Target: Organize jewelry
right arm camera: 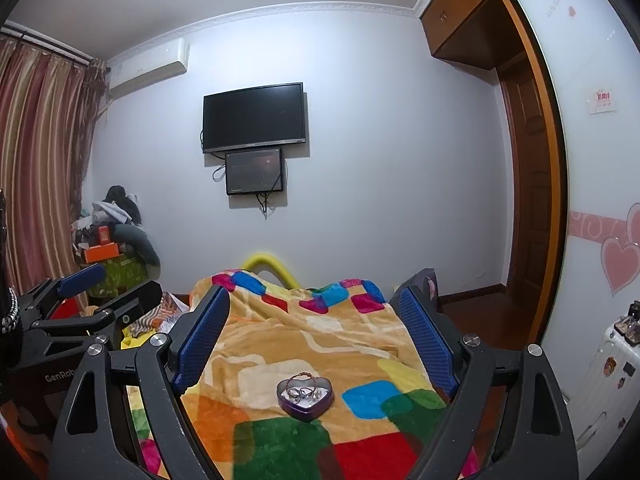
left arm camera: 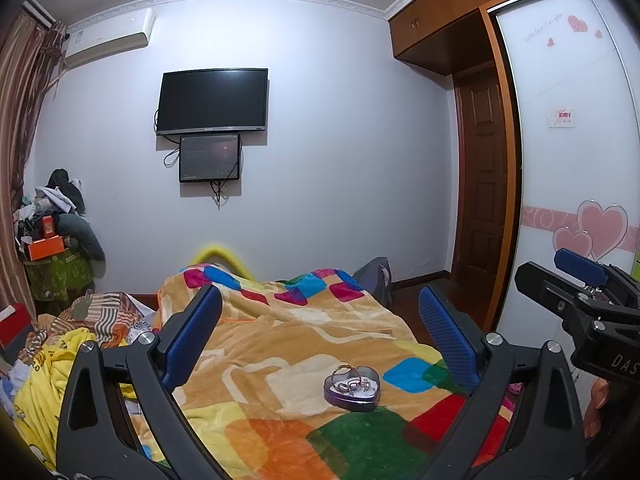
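A purple heart-shaped tin (left arm camera: 352,390) lies open on the patchwork blanket (left arm camera: 280,344). It holds several rings, and a beaded bracelet rests across its far rim. It also shows in the right wrist view (right arm camera: 305,397). My left gripper (left arm camera: 320,340) is open and empty, raised above the bed with the tin below and between its fingers. My right gripper (right arm camera: 316,340) is open and empty too, at the same height and distance. Each gripper shows at the edge of the other's view: the right one (left arm camera: 576,280), the left one (right arm camera: 108,288).
The bed fills the foreground, with loose clothes (left arm camera: 52,360) along its left side. A pile of clothes and boxes (left arm camera: 52,232) stands in the far left corner. A wardrobe with heart stickers (left arm camera: 576,160) lines the right, with a white suitcase (right arm camera: 608,372) by it. A TV (left arm camera: 212,100) hangs on the far wall.
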### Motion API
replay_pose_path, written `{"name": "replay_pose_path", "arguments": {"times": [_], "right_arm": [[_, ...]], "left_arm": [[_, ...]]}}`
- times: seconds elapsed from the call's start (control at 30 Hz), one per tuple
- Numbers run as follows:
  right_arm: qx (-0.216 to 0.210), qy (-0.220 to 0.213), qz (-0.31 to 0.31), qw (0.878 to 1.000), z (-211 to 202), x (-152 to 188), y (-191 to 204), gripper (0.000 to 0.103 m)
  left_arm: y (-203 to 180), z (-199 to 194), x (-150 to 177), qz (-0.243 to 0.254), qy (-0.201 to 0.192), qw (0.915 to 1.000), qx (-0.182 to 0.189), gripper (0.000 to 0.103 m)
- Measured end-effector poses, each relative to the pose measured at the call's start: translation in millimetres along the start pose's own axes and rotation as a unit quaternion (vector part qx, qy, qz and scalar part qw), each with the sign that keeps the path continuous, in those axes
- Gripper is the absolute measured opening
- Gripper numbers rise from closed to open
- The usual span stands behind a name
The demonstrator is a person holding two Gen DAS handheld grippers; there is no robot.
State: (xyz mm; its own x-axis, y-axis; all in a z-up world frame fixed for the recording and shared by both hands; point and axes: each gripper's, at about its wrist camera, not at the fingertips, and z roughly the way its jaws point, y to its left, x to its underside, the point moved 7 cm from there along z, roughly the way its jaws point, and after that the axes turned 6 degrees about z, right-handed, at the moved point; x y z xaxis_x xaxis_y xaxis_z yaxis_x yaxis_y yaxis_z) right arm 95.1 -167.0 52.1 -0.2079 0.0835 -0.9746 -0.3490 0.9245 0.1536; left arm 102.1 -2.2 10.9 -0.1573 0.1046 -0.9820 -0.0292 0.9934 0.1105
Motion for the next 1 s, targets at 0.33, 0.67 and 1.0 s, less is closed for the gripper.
{"name": "replay_pose_path", "arguments": {"times": [0.33, 0.67, 1.0], "right_arm": [[-0.003, 0.006, -0.003, 1.000, -0.2, -0.8, 1.5, 0.085], [-0.004, 0.007, -0.002, 1.000, -1.8, -1.3, 0.9, 0.085], [-0.004, 0.011, 0.005, 1.000, -2.0, -0.3, 0.3, 0.085]], "left_arm": [[-4.9, -0.3, 1.9, 0.004, 0.000, 1.0000, 0.004, 0.101], [-8.2, -1.9, 0.7, 0.003, -0.002, 1.0000, 0.005, 0.102], [-6.1, 0.1, -2.9, -0.007, 0.002, 0.9999, 0.007, 0.103]]}}
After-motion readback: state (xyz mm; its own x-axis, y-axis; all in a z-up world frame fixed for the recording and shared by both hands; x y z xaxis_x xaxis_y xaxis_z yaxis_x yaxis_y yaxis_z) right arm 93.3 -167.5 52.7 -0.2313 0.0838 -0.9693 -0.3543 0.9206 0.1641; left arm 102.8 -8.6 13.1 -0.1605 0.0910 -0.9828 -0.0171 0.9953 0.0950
